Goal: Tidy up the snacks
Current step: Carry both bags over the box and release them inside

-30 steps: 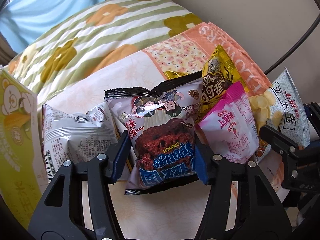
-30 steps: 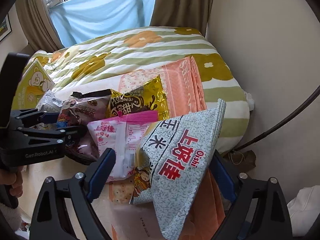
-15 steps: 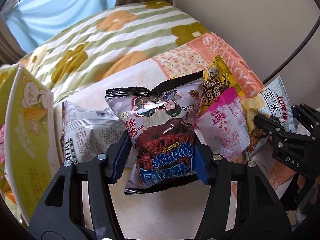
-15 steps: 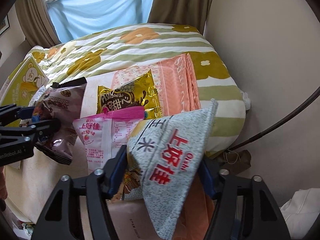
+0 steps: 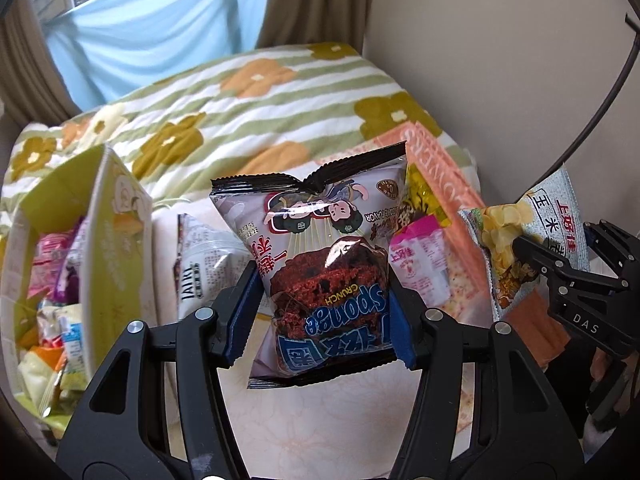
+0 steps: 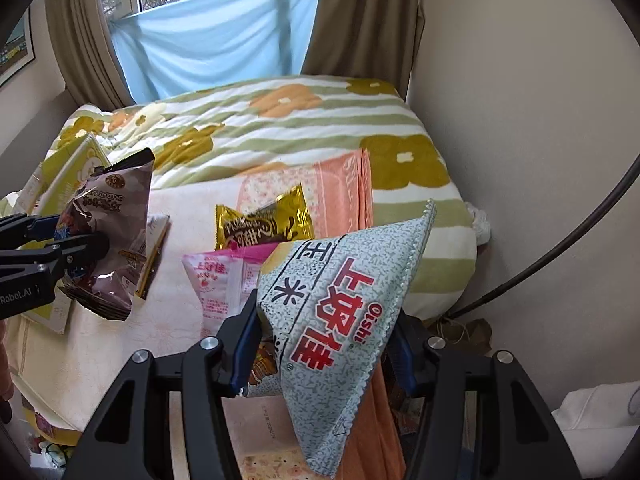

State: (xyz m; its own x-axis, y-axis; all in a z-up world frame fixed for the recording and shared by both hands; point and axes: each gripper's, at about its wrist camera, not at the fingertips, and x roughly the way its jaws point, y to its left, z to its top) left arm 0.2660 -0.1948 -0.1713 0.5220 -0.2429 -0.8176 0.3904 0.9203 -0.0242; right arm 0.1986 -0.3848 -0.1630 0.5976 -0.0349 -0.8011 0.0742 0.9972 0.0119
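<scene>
A chocolate sponge packet point(image 5: 324, 280) is clamped between the left gripper's point(image 5: 320, 312) fingers, lifted above the bed point(image 5: 240, 112). A grey corn-snack bag point(image 6: 340, 312) is clamped by the right gripper point(image 6: 324, 344). Both should probably be lowered gently into the yellow box point(image 5: 100, 240), seemingly part-filled.

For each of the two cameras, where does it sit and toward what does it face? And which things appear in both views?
Left wrist: sits on the left gripper, looking along its fingers at the brown chocolate sponge-cake packet it clamps, over the flower-striped bed; the right gripper shows at right.
Right wrist: sits on the right gripper, facing the grey speckled Oishi chip bag it clamps, toward the window; the left gripper shows at left.
Shared: both packets, the pink strawberry packet, the yellow-green carton.
</scene>
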